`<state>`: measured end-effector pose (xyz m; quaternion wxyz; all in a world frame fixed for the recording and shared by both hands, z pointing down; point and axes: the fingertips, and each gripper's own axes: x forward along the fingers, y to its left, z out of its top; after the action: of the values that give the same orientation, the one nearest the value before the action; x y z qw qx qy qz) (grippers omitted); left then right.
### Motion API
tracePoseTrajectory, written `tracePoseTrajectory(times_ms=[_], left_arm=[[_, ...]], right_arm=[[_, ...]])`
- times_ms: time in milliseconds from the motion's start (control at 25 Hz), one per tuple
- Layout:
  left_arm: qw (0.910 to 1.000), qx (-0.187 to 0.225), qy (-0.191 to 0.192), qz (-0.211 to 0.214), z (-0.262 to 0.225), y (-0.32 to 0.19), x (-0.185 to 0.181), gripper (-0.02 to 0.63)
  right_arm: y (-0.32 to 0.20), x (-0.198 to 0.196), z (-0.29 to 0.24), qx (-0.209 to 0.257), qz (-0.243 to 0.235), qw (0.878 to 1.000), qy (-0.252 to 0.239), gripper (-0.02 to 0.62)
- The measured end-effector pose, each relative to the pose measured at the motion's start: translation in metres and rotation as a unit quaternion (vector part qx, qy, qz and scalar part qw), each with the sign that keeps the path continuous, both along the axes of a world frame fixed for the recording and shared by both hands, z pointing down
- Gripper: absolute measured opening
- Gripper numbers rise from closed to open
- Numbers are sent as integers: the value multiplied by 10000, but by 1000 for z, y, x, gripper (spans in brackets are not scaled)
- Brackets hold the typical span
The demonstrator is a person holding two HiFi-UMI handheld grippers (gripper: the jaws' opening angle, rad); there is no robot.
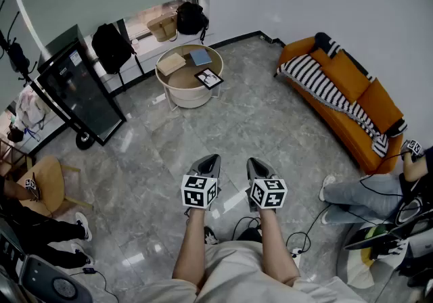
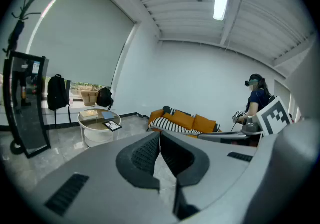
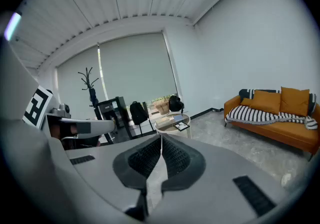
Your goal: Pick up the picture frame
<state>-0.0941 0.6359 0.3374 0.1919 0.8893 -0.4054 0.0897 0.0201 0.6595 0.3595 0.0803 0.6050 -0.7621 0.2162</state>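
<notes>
Head view: frame (image 1: 209, 78) lies flat on round table (image 1: 177, 97), upper centre, well apart from L gripper (image 1: 211, 158) and R gripper (image 1: 254, 161) at lower centre; cables (image 1: 295, 241) on the floor by the feet could snag on the walk over. L gripper view: fingers pressed together, nothing btwn, frame small at mid-left; if not spread before the reach, tips would likely shove the frame across the top or off the edge. R gripper view: fingers also pressed together, empty; frame lies flat w/ a thin edge, so a pinch may slip.
</notes>
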Motion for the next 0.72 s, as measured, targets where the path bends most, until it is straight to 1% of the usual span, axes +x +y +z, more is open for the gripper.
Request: tracePoseTrajectory(times_ms=[80,120,280,360,520,560,680,720], left_arm=[[9999,9,-143,-31,3,-4,-9,21],[9999,28,-156,-47,3,-6,-13,21],[9999,115,87,-44,-4,-13,-35,21],[9999,127,79,-28,-2,-15,-47,21],[9996,44,152,-229,6,-24,-68,21],[9996,17,150,-233,7,-23,-71,21],[9995,-31,151,-280,10,-25,-81,21],[9992,-50,186,-337,11,-28,-86,21]], right_arm=[[-4,-4,1,-55,9,10000,49,38],[-6,-5,1,-73,18,9999,67,38],[-10,-14,-1,-110,206,9997,23,38],[-8,-18,2,-129,337,9993,-44,38],[-9,-21,10,-233,401,9989,5,38],[-9,-21,9,-238,444,9987,-72,38],[-13,-21,4,-156,546,9959,-707,38],[-17,-23,3,-125,520,9951,-834,38]])
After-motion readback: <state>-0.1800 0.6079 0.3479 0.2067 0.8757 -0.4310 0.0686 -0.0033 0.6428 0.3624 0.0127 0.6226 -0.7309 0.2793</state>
